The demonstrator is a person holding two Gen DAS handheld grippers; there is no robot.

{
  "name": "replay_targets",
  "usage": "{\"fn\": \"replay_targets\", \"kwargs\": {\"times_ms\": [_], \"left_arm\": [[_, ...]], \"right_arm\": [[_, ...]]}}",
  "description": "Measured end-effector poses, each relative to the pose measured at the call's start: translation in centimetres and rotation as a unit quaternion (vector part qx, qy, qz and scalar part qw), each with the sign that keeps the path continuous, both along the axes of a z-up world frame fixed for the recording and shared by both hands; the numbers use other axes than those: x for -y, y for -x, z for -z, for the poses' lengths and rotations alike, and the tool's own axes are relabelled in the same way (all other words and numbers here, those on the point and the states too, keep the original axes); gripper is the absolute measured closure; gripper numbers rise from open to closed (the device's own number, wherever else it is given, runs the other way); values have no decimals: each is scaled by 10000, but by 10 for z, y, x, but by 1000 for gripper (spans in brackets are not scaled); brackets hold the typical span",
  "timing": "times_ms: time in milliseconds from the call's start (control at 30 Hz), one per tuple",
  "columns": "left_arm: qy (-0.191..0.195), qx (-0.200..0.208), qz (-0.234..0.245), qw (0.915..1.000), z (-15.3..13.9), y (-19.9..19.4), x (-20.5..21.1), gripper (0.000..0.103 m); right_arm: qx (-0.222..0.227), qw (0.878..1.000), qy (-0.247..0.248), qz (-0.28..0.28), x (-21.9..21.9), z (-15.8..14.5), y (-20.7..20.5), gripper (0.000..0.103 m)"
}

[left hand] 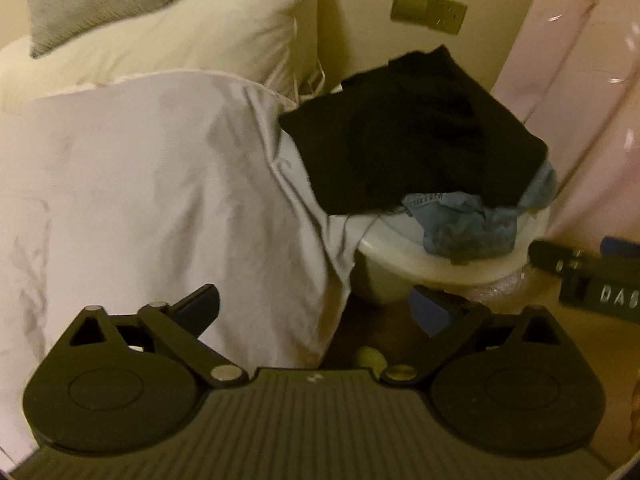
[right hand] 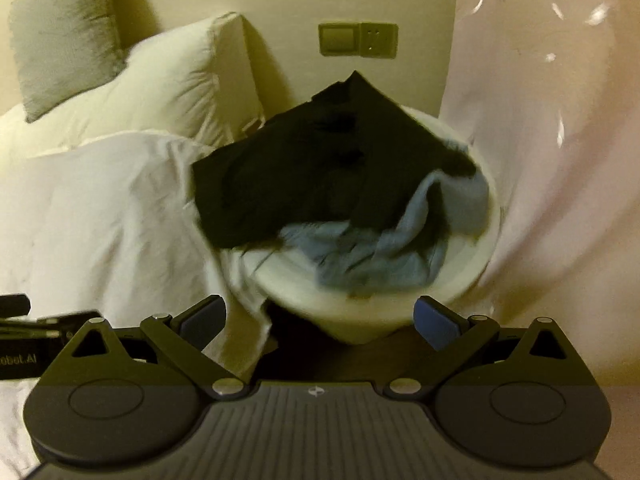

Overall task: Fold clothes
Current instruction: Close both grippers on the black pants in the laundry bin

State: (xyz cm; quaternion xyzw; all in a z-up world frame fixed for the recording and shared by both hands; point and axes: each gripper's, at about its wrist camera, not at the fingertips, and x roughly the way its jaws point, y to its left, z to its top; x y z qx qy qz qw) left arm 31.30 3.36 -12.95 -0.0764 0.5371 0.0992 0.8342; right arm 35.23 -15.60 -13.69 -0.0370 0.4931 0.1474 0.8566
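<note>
Left wrist view: my left claw [left hand: 316,312] gapes wide, holding nothing. My right claw [right hand: 320,322] is spread wide too, empty. The black garment [right hand: 320,172] and crumpled blue-grey garment [right hand: 384,248] sit in the round white plastic basket [right hand: 360,312] beside the white-sheeted bed [left hand: 140,184].

Basin [right hand: 372,316] at centre frame, dark garment [right hand: 320,168] heaped on lighter garment [right hand: 380,248] inside it, bed sheet [right hand: 100,220] to its left, pillows [right hand: 168,88] upper left, wall socket [right hand: 358,40] above, curtain [right hand: 540,160] right.
</note>
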Motion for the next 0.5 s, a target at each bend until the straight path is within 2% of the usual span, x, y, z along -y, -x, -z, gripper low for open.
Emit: {"fn": "replay_targets", "kwargs": {"times_ms": [100,233,500], "left_arm": [[276,-204,-69,9994,23,-46,-1,11],[672,-165,-352,9970,50,-92,-14,11],[955,-415,-1064,9889,113,-151,-53,4]], "right_arm": [[44,9998,191,-67,-1,11,-50,0],[-41,9988,361,-327,-9,30,-112,0],[-96,9935,794,-807,-33,72,-202,0]]}}
